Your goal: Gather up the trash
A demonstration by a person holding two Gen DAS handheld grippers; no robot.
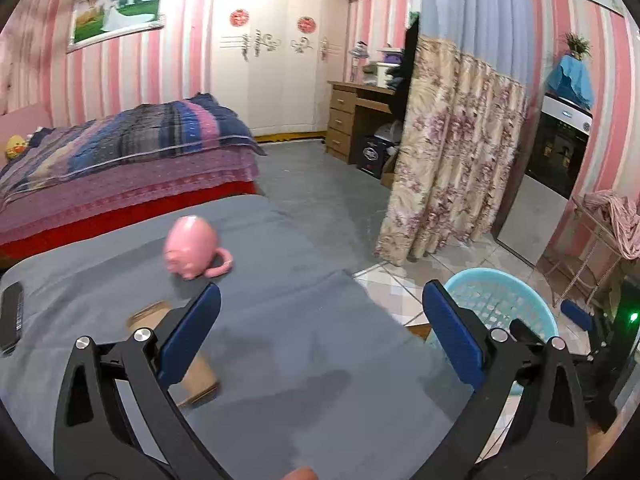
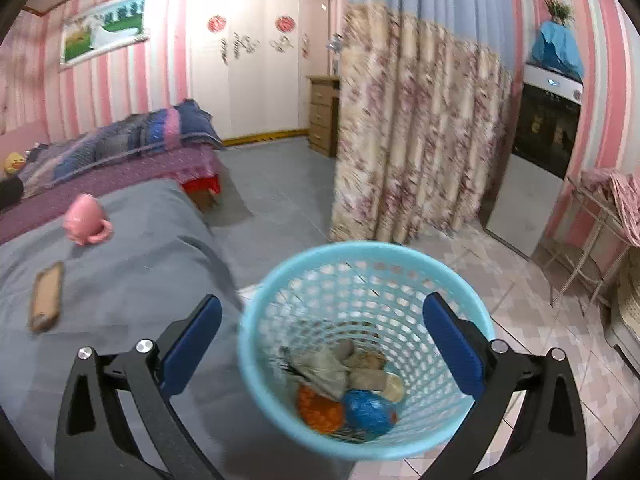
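The light blue basket (image 2: 366,350) stands on the tiled floor beside the grey table's (image 2: 132,280) edge, with trash (image 2: 344,388) at its bottom. The right gripper (image 2: 322,344) hangs above it, jaws wide apart and empty. The left gripper (image 1: 322,336), also spread and empty, is over the table near a pink mug (image 1: 192,252) and a brown cardboard piece (image 1: 200,380).

no writing can be read in either view. the two round red emblems (image 1: 239,17) on the white wardrobe (image 1: 276,80) carry a design too small and blurred to make out. the dark box (image 1: 371,156) under the wooden desk bears a pale badge, also illegible. the appliance (image 1: 566,114) shows a small unreadable mark.
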